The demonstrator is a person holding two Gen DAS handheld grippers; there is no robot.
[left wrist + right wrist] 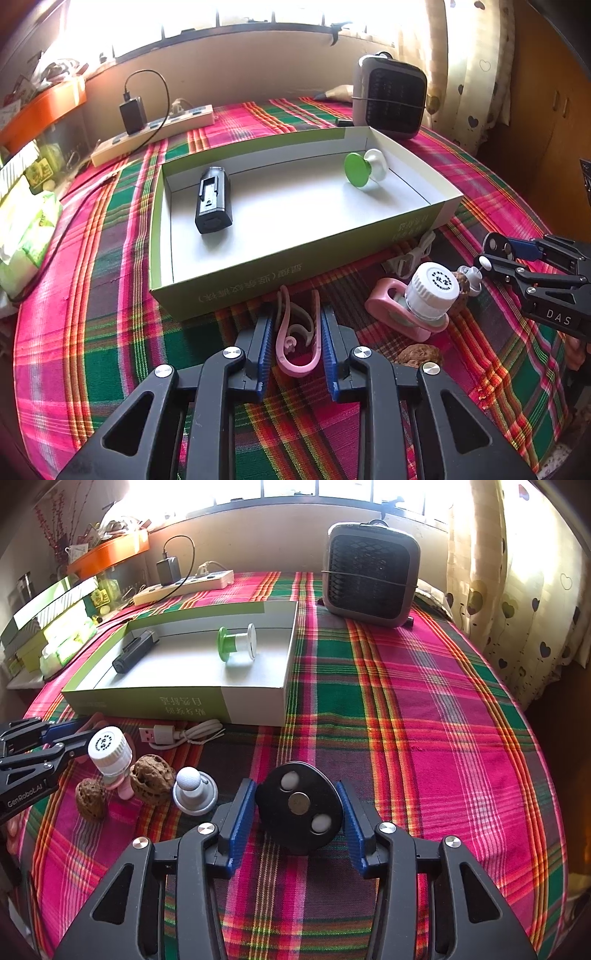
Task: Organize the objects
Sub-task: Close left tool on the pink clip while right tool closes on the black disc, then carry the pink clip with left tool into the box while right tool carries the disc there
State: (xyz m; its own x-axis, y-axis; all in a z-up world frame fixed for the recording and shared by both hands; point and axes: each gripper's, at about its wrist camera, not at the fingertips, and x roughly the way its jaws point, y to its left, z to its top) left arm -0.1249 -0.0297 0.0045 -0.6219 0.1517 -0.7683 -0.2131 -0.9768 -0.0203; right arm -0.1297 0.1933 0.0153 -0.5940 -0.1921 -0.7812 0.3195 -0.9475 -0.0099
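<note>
An open green-and-white box [303, 254] [255, 705] sits on the plaid cloth and holds a black device [214, 199] [135, 651] and a green-and-white spool [364, 170] [236, 644]. My left gripper [297, 328] is shut on pink and grey ear hooks [295, 332] just in front of the box. My right gripper [297, 810] is shut on a black round disc [299, 806]; it also shows in the left wrist view [498, 251]. A white bottle [432, 291] [110, 751] stands on a pink holder [391, 306].
Two walnuts [151, 779] [90, 799], a grey-and-white knob [194, 786] and a white USB cable [181, 734] lie in front of the box. A grey heater [369, 574] stands at the back right and a power strip [155, 129] at the back left.
</note>
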